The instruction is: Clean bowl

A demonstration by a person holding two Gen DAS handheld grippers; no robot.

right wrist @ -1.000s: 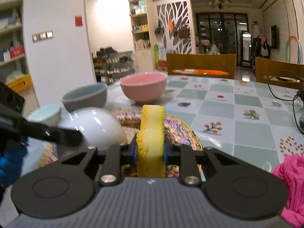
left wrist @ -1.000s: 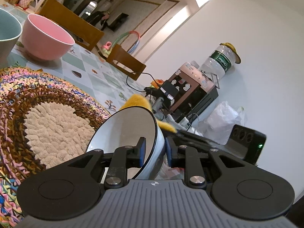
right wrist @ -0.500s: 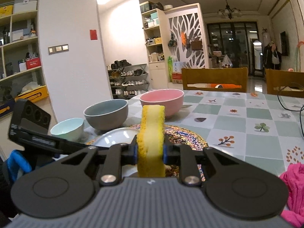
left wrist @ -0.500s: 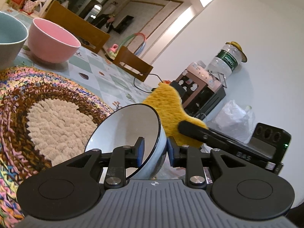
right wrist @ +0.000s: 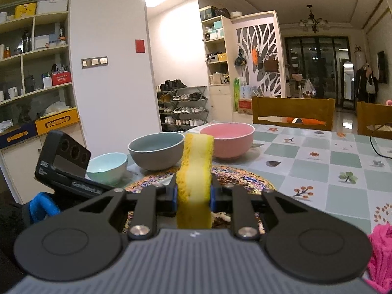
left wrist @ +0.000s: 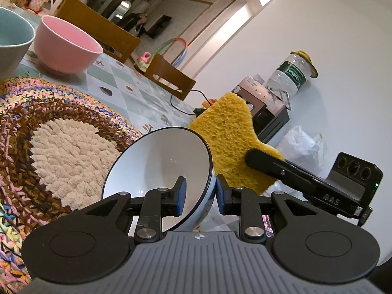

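Note:
A white bowl (left wrist: 156,161) with a dark rim is held tilted above the crocheted mat (left wrist: 49,127), its wall pinched between the pads of my left gripper (left wrist: 199,193). Just past its right rim stands the yellow sponge (left wrist: 227,137), clamped in the right gripper, whose finger (left wrist: 274,164) crosses the left wrist view. In the right wrist view my right gripper (right wrist: 193,196) is shut on the upright sponge (right wrist: 196,169); the white bowl is hidden there, and the body of the left gripper (right wrist: 63,169) shows at the left.
A pink bowl (right wrist: 226,142), a grey bowl (right wrist: 156,149) and a small pale blue bowl (right wrist: 107,169) stand beyond the mat on the tiled table (right wrist: 343,166). A pink cloth (right wrist: 382,254) lies at the right edge. Wooden chairs (right wrist: 291,112) stand behind; a water dispenser (left wrist: 264,107) and cable are at the table's end.
The sponge has risen from behind the white bowl to stand well above its right rim. The right gripper lifted, so the bowl dropped out of its view. The left gripper kept still.

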